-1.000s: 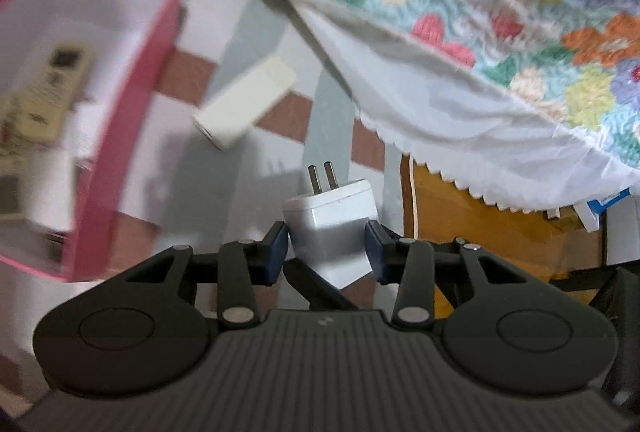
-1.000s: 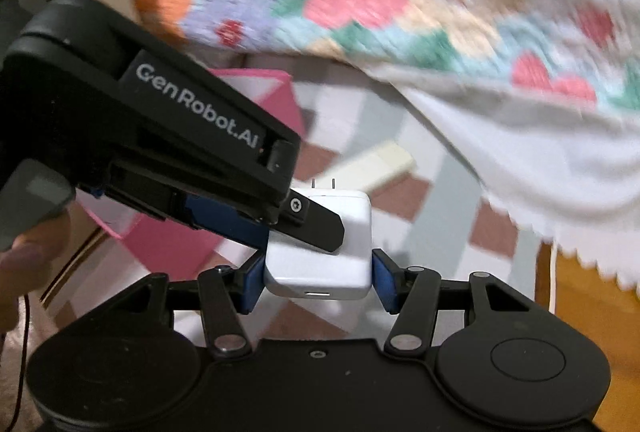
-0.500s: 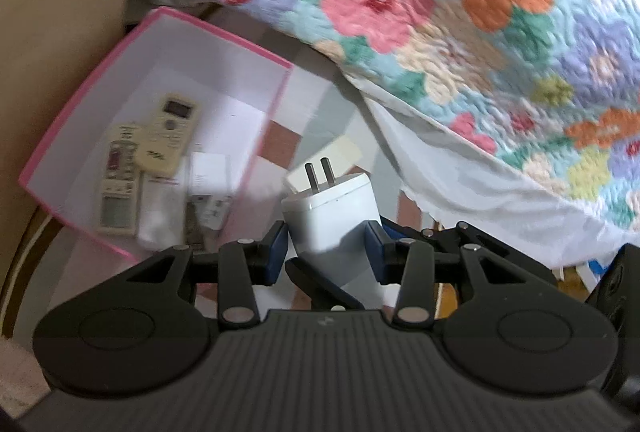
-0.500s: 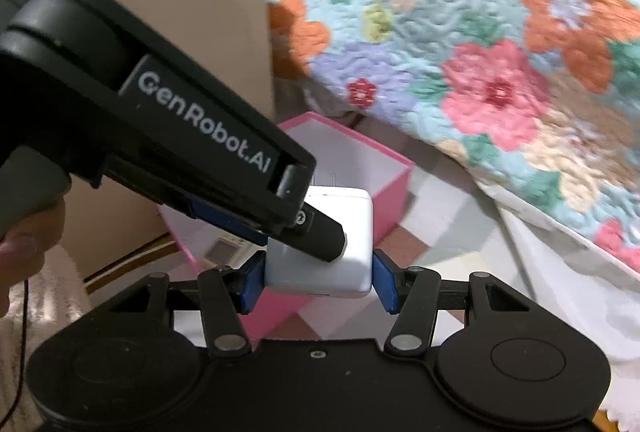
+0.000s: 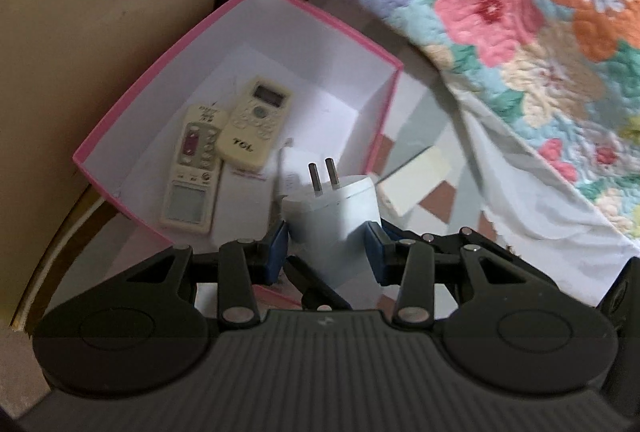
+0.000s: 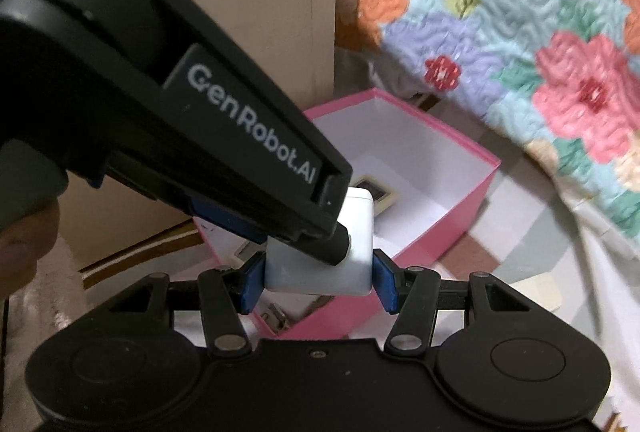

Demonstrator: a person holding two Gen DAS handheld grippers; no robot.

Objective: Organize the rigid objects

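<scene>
Both grippers hold one white plug adapter point(image 5: 334, 211) with two metal prongs pointing forward. My left gripper point(image 5: 327, 246) is shut on its sides; my right gripper point(image 6: 319, 282) is also shut on the white plug adapter point(image 6: 320, 272), under the left gripper's black body point(image 6: 168, 103). The adapter hangs over the near right part of a pink box point(image 5: 236, 11) with a white inside. In the box lie a cream remote point(image 5: 256, 121), a white remote point(image 5: 194, 167) and some paper. The pink box point(image 6: 464, 207) also shows in the right wrist view.
A cream rectangular block point(image 5: 416, 187) lies on the checked floor right of the box. A flowered quilt point(image 5: 520, 11) with a white sheet edge point(image 5: 532, 232) hangs at the right. A beige cabinet wall point(image 5: 100, 11) stands left of the box.
Both grippers have carried the adapter from the floor beside the cream block up and left, over the pink box. The box's inside and its remotes have come into view.
</scene>
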